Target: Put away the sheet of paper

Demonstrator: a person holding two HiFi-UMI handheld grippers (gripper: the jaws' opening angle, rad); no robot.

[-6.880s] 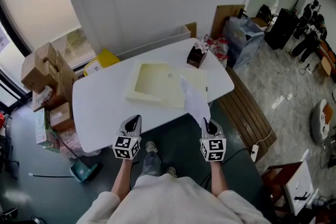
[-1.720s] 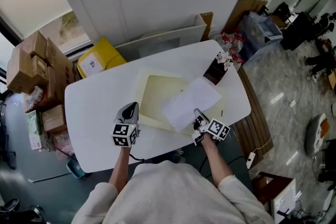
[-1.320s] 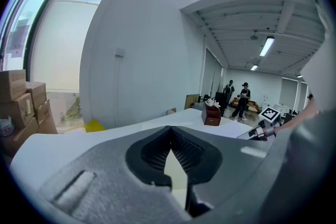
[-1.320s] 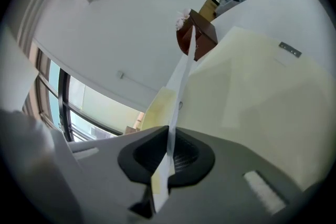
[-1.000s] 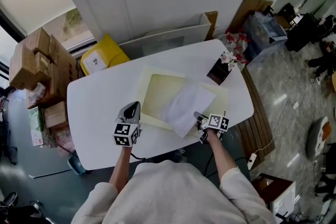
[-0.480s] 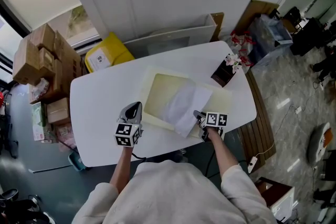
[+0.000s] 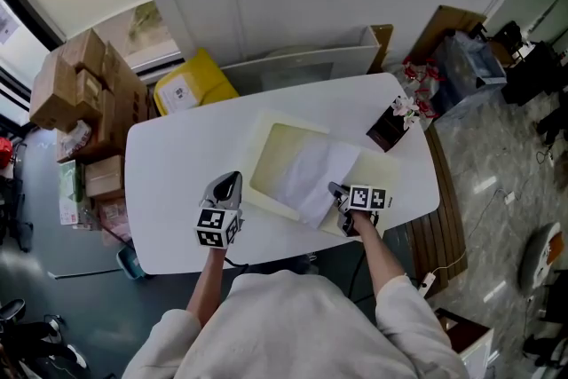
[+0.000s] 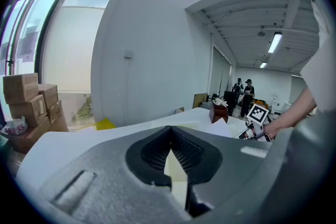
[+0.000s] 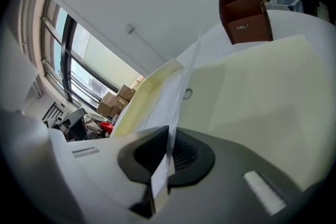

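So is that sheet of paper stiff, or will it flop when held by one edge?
Probably floppy: pinched at one edge by the right hand-held gripper, the sheet of paper curves and sags onto the cream box. It looks thin, so likely very light; a quick move might make it flutter or crease.

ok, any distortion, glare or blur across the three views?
Head view: sharp, evenly lit, white table without glare. Left gripper view: strong fisheye, black corners, window washed out. Right gripper view: same fisheye; sheet of paper blurred close to lens.
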